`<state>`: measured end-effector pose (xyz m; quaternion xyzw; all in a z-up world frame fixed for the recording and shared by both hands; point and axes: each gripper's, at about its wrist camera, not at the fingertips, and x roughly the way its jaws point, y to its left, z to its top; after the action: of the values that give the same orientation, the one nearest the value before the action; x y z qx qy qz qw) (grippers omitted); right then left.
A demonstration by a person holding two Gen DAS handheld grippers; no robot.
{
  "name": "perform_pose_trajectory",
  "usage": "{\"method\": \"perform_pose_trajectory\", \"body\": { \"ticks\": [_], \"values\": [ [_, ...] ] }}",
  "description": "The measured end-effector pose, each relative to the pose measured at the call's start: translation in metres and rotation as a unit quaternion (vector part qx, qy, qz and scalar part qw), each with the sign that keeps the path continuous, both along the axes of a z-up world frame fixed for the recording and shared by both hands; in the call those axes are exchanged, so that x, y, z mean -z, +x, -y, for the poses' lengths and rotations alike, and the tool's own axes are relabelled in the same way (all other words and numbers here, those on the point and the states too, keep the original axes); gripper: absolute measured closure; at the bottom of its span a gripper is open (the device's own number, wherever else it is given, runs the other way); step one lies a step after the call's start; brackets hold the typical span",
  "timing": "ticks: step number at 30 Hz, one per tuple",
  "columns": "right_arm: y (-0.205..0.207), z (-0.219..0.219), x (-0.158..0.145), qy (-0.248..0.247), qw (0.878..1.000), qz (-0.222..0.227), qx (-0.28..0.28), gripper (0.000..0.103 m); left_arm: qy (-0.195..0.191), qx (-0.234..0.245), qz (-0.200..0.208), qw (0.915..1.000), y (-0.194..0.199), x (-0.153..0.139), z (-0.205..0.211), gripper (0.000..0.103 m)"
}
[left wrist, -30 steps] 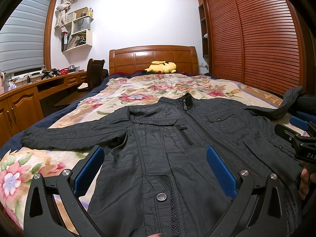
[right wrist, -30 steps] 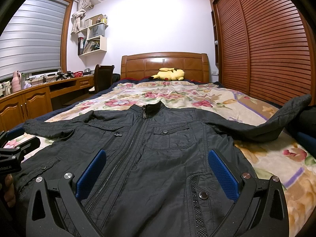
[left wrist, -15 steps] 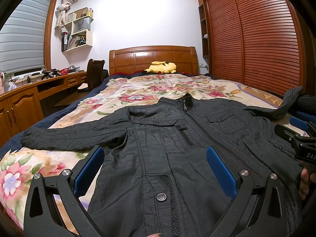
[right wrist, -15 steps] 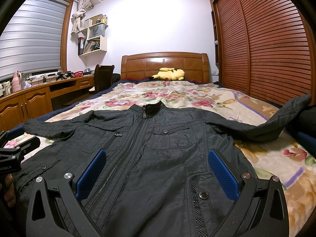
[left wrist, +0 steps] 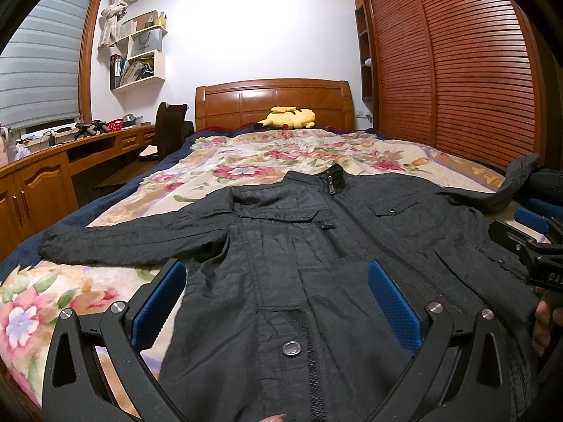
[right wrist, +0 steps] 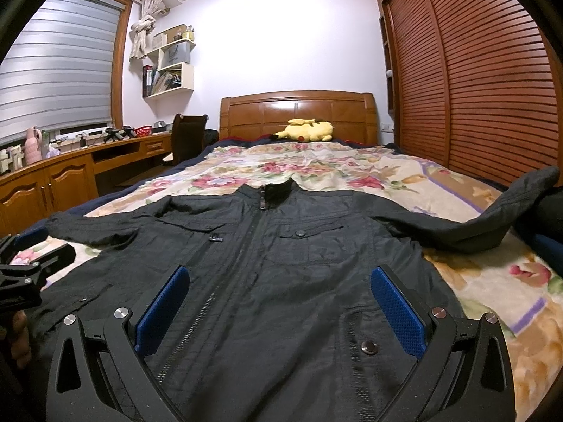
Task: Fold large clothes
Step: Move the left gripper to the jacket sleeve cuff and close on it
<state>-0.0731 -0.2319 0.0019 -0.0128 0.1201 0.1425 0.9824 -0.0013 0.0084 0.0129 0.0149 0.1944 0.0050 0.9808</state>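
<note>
Item: black quilted zip-front jacket (left wrist: 316, 246), laid face-up on floral-print bedspread (left wrist: 267, 154), zipped shut, nothing folded yet.

Orientation: long axis runs hem-to-collar, from you twd the wooden headboard (left wrist: 274, 102). Collar (right wrist: 278, 190) points at headboard; hem nearest you. Sleeves out sideways; right sleeve (right wrist: 492, 218) end rides up over a dark bundle at bed edge.

Tools: your left gripper (left wrist: 278, 299) w/ blue pads spread wide, nothing pinched, poised over left hem area. Your right gripper (right wrist: 278, 302) likewise spread, empty, over right hem area.

Step, by my read: start of fold, pre-grasp. Next move calls for you to take a sleeve or side edge & bring it inward across the body.
</note>
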Motion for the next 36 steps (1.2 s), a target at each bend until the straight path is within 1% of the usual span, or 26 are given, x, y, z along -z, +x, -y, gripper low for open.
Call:
{"method": "perform_pose_trajectory", "body": {
  "ticks": [4, 9, 11, 18, 21, 24, 29, 33, 36],
  "values": [
    [0.001, -0.004, -0.003, 0.008, 1.000, -0.004, -0.018, 0.000, -0.012, 0.000, -0.002, 0.9999, -0.006, -0.008, -0.012, 0.000],
    [0.007, -0.006, -0.013, 0.030, 0.998, -0.013, -0.046, 0.000, -0.013, -0.003, -0.007, 0.9999, -0.009, -0.009, -0.026, 0.000],
    [0.010, -0.009, -0.016, 0.027, 0.998, -0.011, -0.054, 0.000, -0.012, -0.001, -0.010, 0.9999, -0.010, -0.009, -0.033, 0.000],
    [0.015, -0.024, -0.017, -0.003, 0.997, 0.002, -0.073, 0.000, 0.001, -0.023, -0.026, 0.9994, -0.013, -0.004, -0.067, 0.000],
    [0.021, -0.030, -0.019, -0.011, 0.997, 0.004, -0.082, 0.000, -0.003, -0.032, -0.033, 0.9990, -0.013, -0.002, -0.085, 0.000],
    [0.031, -0.037, -0.023, -0.008, 0.996, 0.002, -0.093, 0.000, -0.014, -0.040, -0.044, 0.9981, -0.011, 0.002, -0.105, 0.000],
    [0.047, -0.055, -0.031, -0.007, 0.993, 0.007, -0.119, 0.000, -0.016, -0.061, -0.061, 0.9961, -0.008, 0.008, -0.139, 0.000],
    [0.061, -0.070, -0.031, -0.009, 0.990, 0.007, -0.140, 0.000, 0.000, -0.086, -0.073, 0.9937, -0.007, 0.013, -0.168, 0.000],
    [0.073, -0.077, -0.026, -0.011, 0.988, 0.003, -0.153, 0.000, 0.029, -0.105, -0.089, 0.9901, -0.005, 0.019, -0.190, 0.000]
  ]
}}
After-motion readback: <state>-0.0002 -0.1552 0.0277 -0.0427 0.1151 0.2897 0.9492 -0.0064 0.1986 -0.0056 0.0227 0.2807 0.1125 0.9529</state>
